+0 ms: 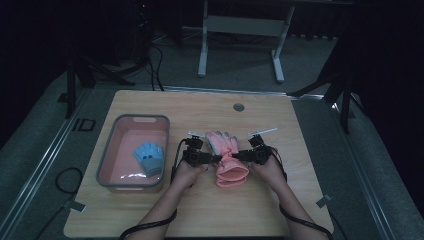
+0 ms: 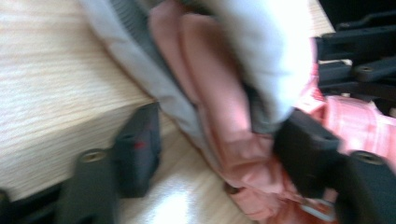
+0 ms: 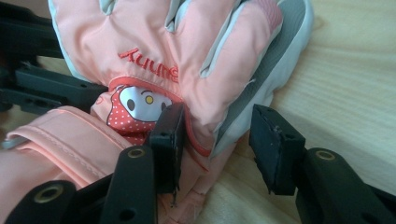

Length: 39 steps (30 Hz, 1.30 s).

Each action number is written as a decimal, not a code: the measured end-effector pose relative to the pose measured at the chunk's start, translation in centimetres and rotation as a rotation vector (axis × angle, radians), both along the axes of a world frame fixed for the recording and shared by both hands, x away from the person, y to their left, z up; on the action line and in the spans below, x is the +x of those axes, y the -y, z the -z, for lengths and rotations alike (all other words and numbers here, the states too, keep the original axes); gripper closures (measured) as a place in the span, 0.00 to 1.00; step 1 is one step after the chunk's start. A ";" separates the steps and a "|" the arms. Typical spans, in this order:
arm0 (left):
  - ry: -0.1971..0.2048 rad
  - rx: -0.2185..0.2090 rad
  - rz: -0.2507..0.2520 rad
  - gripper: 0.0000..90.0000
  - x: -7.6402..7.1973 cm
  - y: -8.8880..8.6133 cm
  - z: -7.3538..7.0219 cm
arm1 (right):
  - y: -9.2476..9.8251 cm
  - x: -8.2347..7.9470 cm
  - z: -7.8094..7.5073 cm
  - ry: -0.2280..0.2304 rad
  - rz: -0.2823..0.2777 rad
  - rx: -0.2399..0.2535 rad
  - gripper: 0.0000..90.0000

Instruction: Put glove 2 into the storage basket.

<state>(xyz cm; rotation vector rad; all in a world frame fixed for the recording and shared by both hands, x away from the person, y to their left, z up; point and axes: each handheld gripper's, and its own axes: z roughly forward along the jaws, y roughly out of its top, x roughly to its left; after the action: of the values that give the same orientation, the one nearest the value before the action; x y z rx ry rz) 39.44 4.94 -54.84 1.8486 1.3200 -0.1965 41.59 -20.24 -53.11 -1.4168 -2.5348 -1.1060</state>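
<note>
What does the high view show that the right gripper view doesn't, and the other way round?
High view alone: a grey bin left of the work, a blue glove lying in it, and the person's forearms.

Right gripper view alone: on the pink glove, red lettering and a cartoon face patch; the right tongs stand open astride the glove's edge, one pad clear of the fabric.

Shared: the pink glove, the right tongs and the wooden table.
</note>
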 end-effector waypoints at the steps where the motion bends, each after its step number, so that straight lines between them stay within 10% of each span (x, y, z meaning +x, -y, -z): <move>1: -0.026 -0.047 0.037 0.41 0.3 -0.1 0.4 | 0.1 0.2 0.3 -0.021 -0.003 0.021 0.61; 6: -0.020 -0.071 0.077 0.66 0.6 0.0 0.3 | 0.4 0.4 0.8 -0.056 -0.009 0.074 0.76; 9: 0.002 -0.046 0.087 0.76 0.4 0.2 -0.3 | -0.1 -0.4 0.3 0.025 -0.018 0.042 0.88; 39: 0.170 0.019 0.117 0.78 -1.6 -4.1 -10.6 | -4.2 -2.2 -8.6 0.186 -0.041 0.076 0.89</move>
<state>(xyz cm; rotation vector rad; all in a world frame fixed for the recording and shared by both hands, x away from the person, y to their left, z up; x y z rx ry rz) 37.82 9.02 -44.26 1.9152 1.1025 -0.0865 39.36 -16.06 -44.54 -1.2952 -2.5977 -1.3710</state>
